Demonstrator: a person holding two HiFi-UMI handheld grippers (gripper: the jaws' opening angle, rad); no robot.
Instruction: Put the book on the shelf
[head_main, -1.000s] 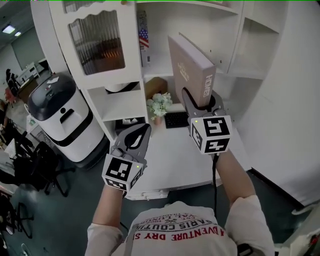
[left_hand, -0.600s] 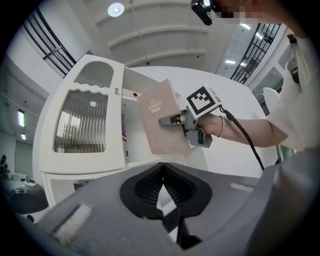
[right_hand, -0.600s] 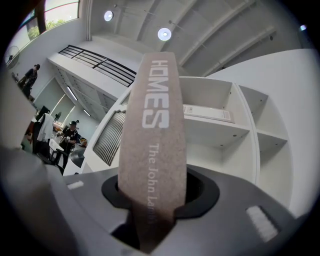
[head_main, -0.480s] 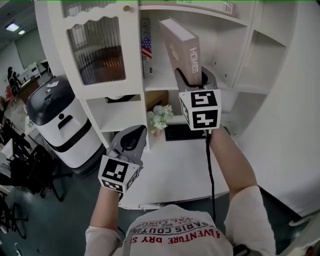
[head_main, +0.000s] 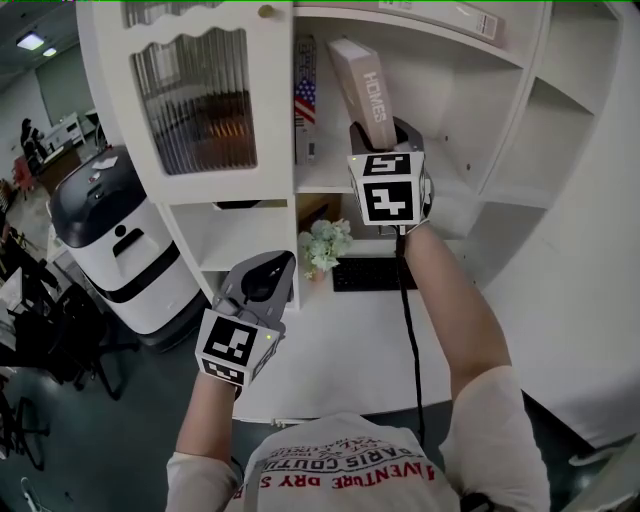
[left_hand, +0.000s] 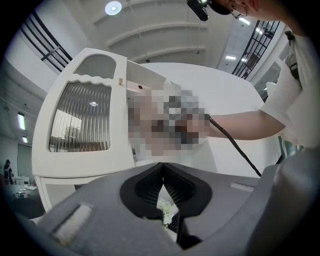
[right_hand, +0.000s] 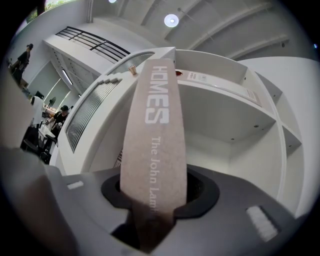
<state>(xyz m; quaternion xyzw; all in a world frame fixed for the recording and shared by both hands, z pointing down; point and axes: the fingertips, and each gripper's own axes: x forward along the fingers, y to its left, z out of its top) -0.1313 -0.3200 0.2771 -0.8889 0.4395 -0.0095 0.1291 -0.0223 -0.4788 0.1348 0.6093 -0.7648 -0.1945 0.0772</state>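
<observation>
Jaws of my right gripper are clamped on the lower end of the book, holding it tilted inside the shelf's open compartment. Left gripper sits below the shelf, jaws together with nothing between them.

Book: lower end hidden inside right gripper; spine subtitle cut short there.
Keyboard, 6 o'clock of that gripper: right part behind forearm.
Cabinet: top cut off, 12 o'clock edge.
Distant person, 9 o'clock: too small to tell.
</observation>
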